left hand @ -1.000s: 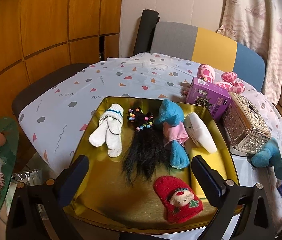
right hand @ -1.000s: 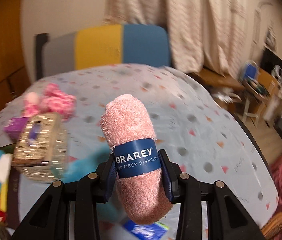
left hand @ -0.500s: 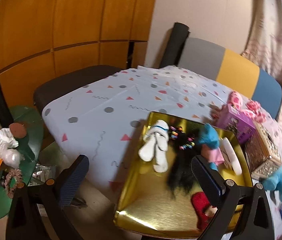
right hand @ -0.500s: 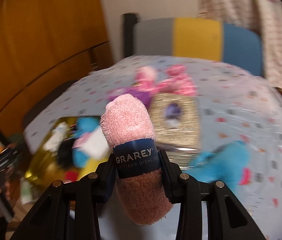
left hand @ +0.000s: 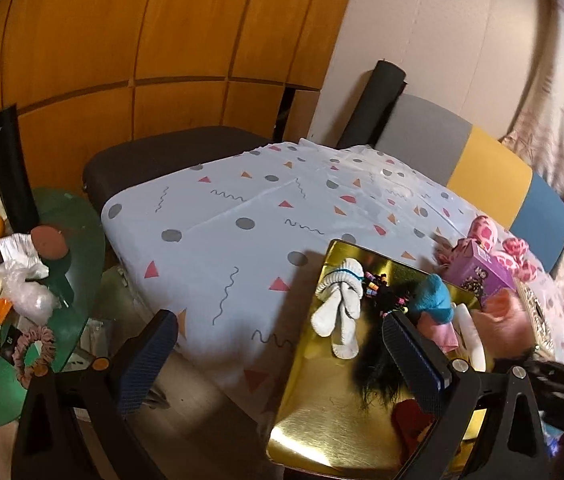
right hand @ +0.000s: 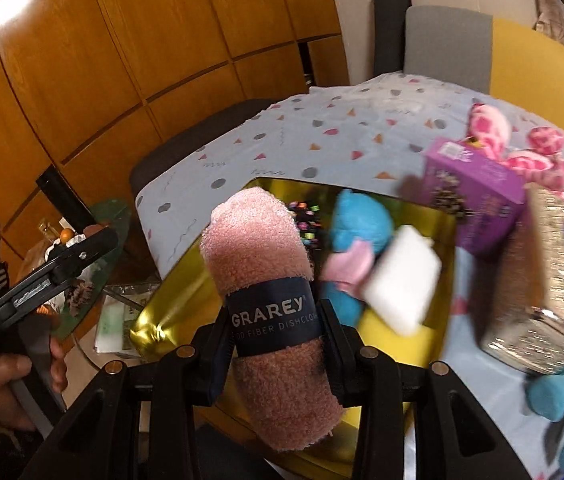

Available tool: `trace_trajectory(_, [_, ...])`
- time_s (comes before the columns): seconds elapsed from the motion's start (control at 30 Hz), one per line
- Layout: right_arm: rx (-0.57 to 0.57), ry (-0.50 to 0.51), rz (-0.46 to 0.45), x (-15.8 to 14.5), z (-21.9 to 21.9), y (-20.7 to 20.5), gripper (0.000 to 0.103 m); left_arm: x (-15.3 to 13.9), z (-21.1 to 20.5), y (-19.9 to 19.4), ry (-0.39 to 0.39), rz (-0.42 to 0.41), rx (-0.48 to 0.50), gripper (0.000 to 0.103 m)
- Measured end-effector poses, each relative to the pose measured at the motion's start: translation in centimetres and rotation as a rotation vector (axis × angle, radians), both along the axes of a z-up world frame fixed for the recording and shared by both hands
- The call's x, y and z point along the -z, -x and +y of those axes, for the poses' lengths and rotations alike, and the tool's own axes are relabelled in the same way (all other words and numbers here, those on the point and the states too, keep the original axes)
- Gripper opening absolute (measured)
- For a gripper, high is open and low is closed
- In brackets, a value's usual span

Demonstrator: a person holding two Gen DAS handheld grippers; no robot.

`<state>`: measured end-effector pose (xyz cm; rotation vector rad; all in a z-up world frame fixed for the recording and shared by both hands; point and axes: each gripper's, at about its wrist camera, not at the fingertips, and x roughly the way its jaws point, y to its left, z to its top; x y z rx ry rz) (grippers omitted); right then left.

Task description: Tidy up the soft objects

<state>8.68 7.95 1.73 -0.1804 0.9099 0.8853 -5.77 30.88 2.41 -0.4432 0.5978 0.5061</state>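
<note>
The right tool (right hand: 274, 344) points steeply downward, its two black fingers (right hand: 218, 354) clamped on a rolled pink dishcloth (right hand: 270, 304) that stands up toward 12 o'clock between them. The left tool (left hand: 282, 356) also tilts downward, its blue-padded fingers (left hand: 144, 356) spread wide with nothing between them. In the right wrist view a hand (right hand: 18, 376) at 8 o'clock grips the left tool's handle.

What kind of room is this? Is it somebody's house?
Most likely a home, maybe a dining corner: a table with a patterned cloth, a padded chair pulled up to it, curtains behind, and wooden wall panels.
</note>
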Motion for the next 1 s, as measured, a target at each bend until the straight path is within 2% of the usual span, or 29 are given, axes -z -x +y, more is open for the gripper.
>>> trace_trajectory(0.23, [-0.067,0.002,0.132,3.7,5.3,-0.2,0.041,0.3,0.6,0.4,0.008,-0.008,0.002,0.103])
trace_trajectory(0.43, [-0.050,0.128,0.148,8.5,8.7,-1.0,0.042,0.8,0.9,0.4,0.018,0.018,-0.019,0.103])
trace_trajectory(0.5, [-0.046,0.116,0.179,9.2,8.8,-1.4,0.049,1.1,1.0,0.4,0.032,0.025,-0.021,0.103])
trace_trajectory(0.63, [-0.050,0.088,0.185,9.0,8.3,-1.2,0.059,1.2,0.8,0.2,0.030,0.029,-0.010,0.103])
trace_trajectory(0.8, [-0.032,0.066,0.130,7.0,6.4,-0.5,0.060,1.2,0.6,0.3,0.023,0.025,-0.011,0.103])
trace_trajectory(0.87, [-0.062,0.064,0.092,6.4,6.3,0.3,0.060,1.3,0.6,0.3,0.028,0.031,-0.010,0.103])
trace_trajectory(0.9, [-0.083,0.067,0.094,6.3,6.6,0.5,0.058,1.3,0.5,0.3,0.029,0.033,-0.008,0.103])
trace_trajectory(1.0, [-0.124,0.107,0.082,7.0,7.4,1.2,0.044,1.1,0.2,0.2,0.024,0.034,-0.003,0.103])
